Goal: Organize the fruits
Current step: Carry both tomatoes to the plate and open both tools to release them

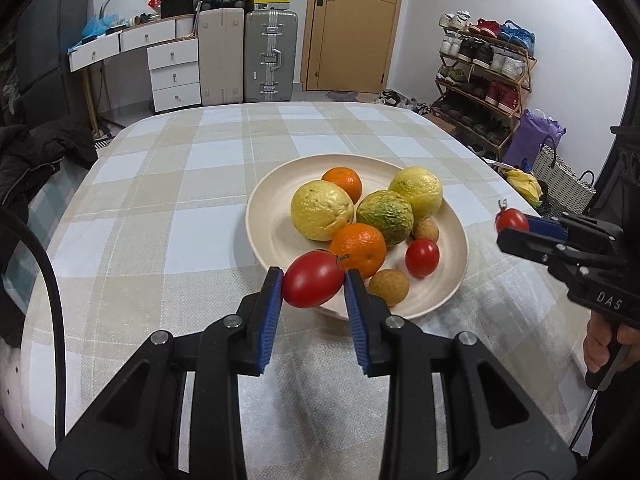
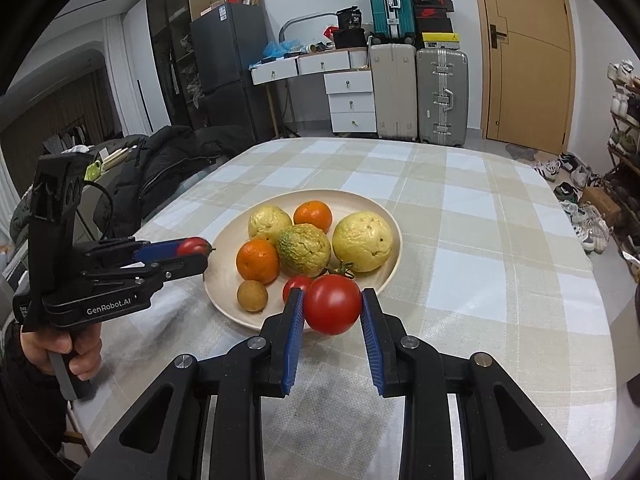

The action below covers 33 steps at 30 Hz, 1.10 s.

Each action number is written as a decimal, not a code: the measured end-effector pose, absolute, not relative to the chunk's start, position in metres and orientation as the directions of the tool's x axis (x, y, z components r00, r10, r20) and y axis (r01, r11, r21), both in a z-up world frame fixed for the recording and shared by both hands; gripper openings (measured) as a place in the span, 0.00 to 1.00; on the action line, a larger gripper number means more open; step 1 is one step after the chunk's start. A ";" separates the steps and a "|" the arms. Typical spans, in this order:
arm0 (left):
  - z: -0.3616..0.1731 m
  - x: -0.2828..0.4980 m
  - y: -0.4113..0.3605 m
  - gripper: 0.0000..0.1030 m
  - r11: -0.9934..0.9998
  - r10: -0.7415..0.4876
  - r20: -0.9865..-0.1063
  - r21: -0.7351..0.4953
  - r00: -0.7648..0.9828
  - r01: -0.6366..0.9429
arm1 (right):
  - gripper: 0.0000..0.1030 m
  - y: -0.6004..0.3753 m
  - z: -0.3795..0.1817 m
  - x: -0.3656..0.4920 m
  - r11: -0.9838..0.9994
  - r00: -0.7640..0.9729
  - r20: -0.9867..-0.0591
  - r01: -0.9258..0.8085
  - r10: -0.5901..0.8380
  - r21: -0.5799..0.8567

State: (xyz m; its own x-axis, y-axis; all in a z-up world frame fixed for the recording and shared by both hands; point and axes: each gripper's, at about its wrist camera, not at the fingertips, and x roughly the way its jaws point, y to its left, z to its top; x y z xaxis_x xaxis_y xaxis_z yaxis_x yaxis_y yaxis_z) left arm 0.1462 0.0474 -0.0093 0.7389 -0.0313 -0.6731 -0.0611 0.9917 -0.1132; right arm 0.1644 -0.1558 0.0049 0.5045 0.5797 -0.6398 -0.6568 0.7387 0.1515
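Left gripper [image 1: 313, 282], bottom center of the left wrist view, is clenched on a smooth oval red tomato [image 1: 312, 279] pinched between its blue ribbed pads, held at the near rim of the round cream plate [image 1: 264, 216] on the beige-and-white checked tablecloth [image 1: 160, 216]. Right gripper [image 2: 332, 308], bottom center of the right wrist view, grasps a round glossy red tomato with green calyx [image 2: 333, 309] between its pads, just off the plate's near-right edge. Plate mid-frame holds two bumpy yellow citrus, one green-yellow citrus, two oranges, a small tomato, brown longans.
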 end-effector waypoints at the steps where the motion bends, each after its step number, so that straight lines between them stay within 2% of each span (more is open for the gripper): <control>1: -0.009 0.147 0.046 0.28 0.992 -0.034 -0.673 -0.112 0.739 -0.057 | 0.28 -0.154 0.004 0.164 0.737 0.504 -0.640 -0.660 0.579 0.146; 33: -0.018 0.155 0.034 0.28 0.993 -0.027 -0.666 -0.102 0.745 -0.055 | 0.28 -0.129 -0.012 0.169 0.755 0.495 -0.674 -0.640 0.549 0.145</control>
State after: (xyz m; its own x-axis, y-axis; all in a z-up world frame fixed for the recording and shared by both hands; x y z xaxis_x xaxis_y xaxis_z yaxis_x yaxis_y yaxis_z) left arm 0.1553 0.0344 -0.0179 0.7450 -0.0270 -0.6665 -0.0554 0.9932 -0.1022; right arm 0.1689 -0.1292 -0.0121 0.4951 0.5489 -0.6735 -0.6400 0.7547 0.1446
